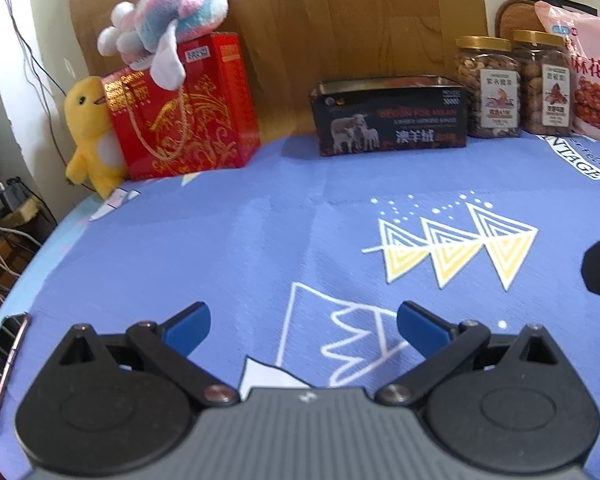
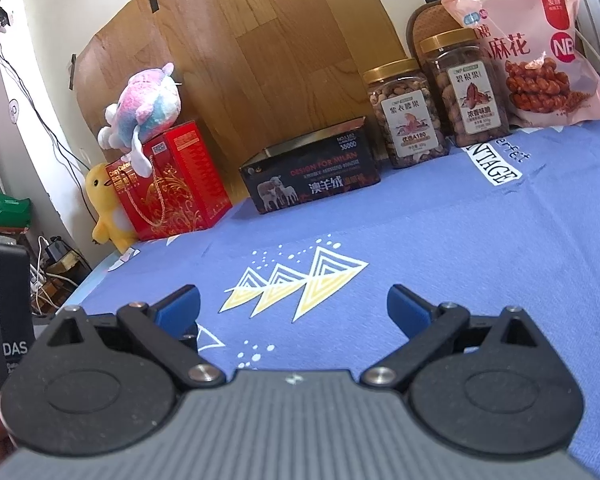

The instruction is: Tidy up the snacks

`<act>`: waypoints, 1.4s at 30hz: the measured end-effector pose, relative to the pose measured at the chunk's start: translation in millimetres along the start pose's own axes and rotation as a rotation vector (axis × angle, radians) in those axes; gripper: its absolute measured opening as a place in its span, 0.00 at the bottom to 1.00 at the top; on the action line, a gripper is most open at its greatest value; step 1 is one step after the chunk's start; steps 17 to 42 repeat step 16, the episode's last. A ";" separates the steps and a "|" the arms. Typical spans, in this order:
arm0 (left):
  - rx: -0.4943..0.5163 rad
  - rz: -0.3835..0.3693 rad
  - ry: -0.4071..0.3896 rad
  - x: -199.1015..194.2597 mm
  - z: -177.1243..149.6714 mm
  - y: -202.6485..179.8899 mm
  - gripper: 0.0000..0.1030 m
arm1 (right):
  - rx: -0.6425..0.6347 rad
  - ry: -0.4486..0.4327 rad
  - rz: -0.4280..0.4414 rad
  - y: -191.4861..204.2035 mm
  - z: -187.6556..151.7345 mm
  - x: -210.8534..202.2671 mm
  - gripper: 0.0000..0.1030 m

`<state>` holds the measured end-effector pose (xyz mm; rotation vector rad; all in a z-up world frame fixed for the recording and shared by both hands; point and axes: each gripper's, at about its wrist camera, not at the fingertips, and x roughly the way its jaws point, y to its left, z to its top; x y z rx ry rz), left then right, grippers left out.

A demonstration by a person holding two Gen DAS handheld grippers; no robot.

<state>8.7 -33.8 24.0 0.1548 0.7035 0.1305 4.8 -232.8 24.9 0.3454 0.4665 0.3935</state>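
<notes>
Against the back wall, two gold-lidded jars (image 2: pixel 410 114) hold nuts.

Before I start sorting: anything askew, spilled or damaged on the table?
Nothing spilled or damaged. Two oddities: the black box sits open-topped with no lid in sight, and a pastel plush perches on the red gift box. Both nut jars stand upright, lids on; the pink snack bag leans behind them.

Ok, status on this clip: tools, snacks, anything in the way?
Left tool open, empty. Right tool open, empty. Nut jars and pink snack bag untouched at the back, beside black box. Cloth between bare.
</notes>
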 end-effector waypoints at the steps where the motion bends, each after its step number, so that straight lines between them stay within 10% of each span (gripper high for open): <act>1: -0.001 -0.011 0.007 0.3 0.0 -0.3 1.00 | -0.001 0.000 0.000 0.2 0.1 0.0 0.98; 42: 0.003 -0.082 0.010 -3.3 0.1 -3.6 1.00 | 0.001 0.001 -0.005 -1.1 -0.9 0.4 0.98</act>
